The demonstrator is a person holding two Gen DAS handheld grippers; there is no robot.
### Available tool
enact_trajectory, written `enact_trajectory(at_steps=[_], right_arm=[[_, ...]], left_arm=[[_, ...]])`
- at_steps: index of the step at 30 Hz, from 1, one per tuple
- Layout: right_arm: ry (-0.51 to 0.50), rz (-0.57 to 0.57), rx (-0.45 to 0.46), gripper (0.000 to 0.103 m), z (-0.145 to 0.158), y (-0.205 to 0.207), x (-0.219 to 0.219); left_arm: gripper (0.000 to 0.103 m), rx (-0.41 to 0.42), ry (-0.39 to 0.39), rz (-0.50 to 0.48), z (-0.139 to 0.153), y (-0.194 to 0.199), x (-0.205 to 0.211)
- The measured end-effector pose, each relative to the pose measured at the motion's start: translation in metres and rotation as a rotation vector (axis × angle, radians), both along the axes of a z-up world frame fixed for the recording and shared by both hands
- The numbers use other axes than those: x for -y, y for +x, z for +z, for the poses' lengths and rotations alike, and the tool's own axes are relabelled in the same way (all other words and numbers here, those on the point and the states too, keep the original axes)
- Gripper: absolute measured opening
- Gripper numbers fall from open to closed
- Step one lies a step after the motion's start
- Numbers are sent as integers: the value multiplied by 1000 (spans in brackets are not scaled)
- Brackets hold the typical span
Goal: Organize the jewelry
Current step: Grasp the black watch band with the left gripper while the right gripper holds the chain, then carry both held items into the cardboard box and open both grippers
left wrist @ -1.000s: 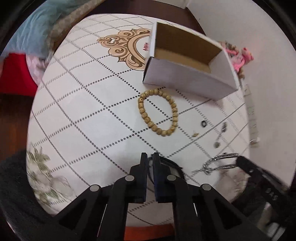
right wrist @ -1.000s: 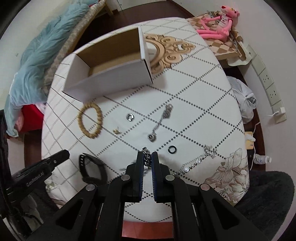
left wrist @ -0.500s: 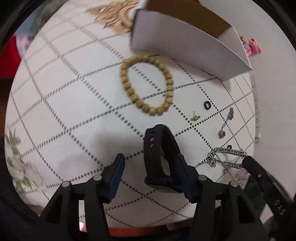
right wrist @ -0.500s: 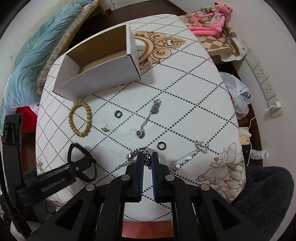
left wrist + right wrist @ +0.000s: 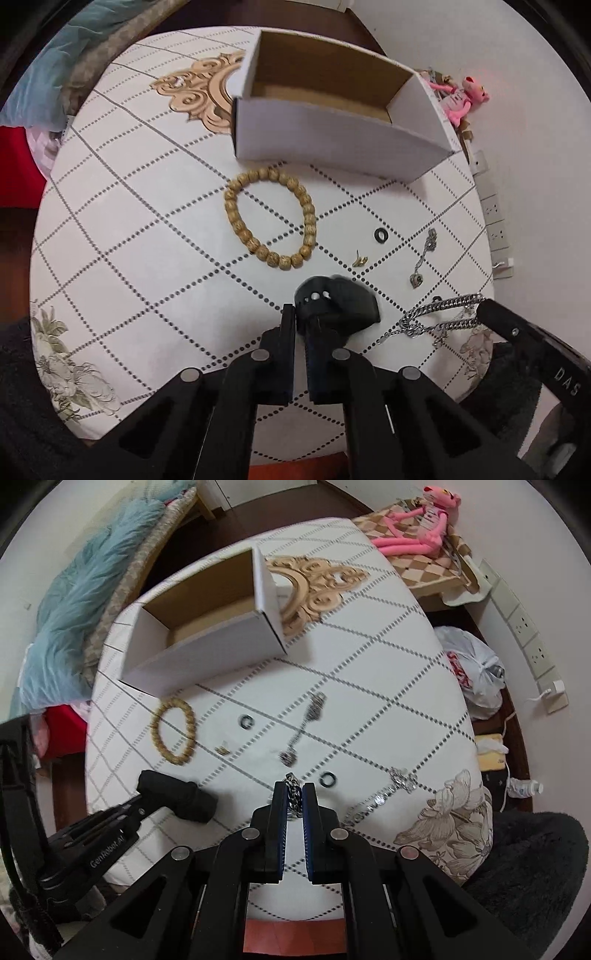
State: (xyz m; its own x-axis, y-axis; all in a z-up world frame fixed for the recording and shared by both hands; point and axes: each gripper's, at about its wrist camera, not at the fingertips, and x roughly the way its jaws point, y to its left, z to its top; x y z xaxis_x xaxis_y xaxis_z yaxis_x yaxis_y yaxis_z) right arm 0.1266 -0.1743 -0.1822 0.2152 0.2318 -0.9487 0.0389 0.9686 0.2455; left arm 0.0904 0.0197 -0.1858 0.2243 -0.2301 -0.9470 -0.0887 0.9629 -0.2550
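Box [image 5: 332,129] holds nothing visible; my left jaws pinch the black band [image 5: 338,304], right jaws pinch the chain [image 5: 293,794], both just above the surface [image 5: 147,221], while bead bracelet [image 5: 269,218], rings, pendant and earring lie unsorted.

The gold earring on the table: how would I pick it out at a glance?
Start at the white cardboard box, then drop to the wooden bead bracelet lying in front of it. Just right of the bracelet's lower end lies the gold earring, beside a black ring. It is the only tiny gold piece.
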Motion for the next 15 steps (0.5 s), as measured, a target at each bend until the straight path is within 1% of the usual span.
enact_trajectory(at_steps=[3,7,13,15], right_arm=[[26,18,32,8,17,4,-5],[52,43,85,8,44,14,-12],[72,83,178,8,90,38,-22],[75,92,199,8,101,47,-25]], left_arm=[[2,38,-2,4,14,2,-16],[2,94,-15,11,32,9,-17],[2,178,-49,34,62,33,-13],[2,206,-56,35,72,45,-12]])
